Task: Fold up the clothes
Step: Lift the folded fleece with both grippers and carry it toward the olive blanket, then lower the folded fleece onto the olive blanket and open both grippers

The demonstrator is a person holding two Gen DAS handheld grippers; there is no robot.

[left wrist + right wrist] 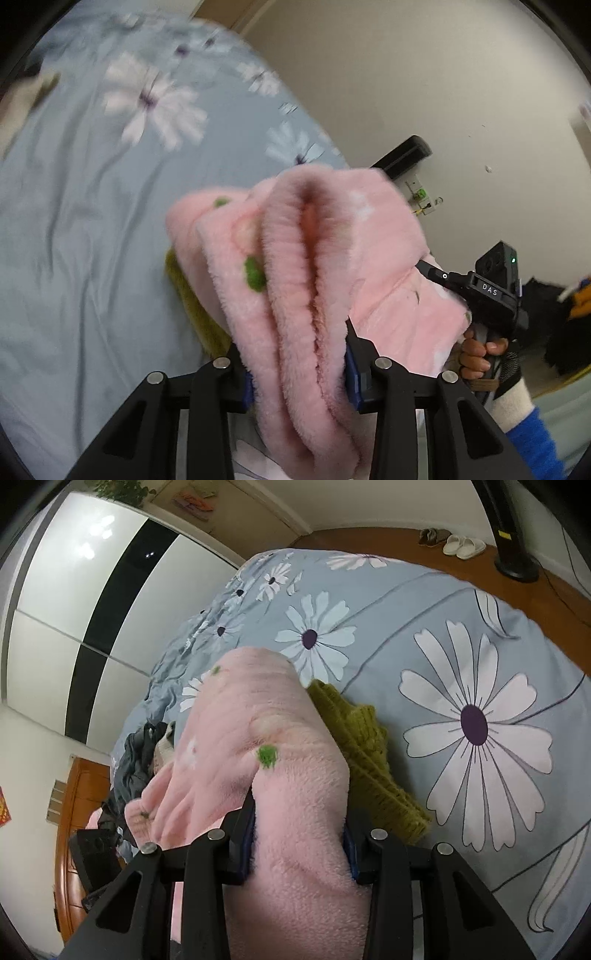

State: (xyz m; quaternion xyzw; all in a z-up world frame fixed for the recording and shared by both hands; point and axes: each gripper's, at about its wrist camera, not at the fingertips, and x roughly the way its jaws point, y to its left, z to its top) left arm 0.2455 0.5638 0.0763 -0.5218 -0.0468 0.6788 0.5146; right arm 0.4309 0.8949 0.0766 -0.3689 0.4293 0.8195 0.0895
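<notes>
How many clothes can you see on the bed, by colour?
Pink fleece garment, held by both hand-held grippers: 1
Olive-green knit sweater: 1
Dark grey clothes, a crumpled heap, number unclear: counted as 1
Total: 3

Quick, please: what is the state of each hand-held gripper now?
Left hand-held gripper: closed on the pink fleece garment.
Right hand-held gripper: closed on the same pink fleece garment.

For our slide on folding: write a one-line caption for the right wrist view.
Right gripper clamps pink fleece garment above olive knit on daisy-print bedspread.
</notes>
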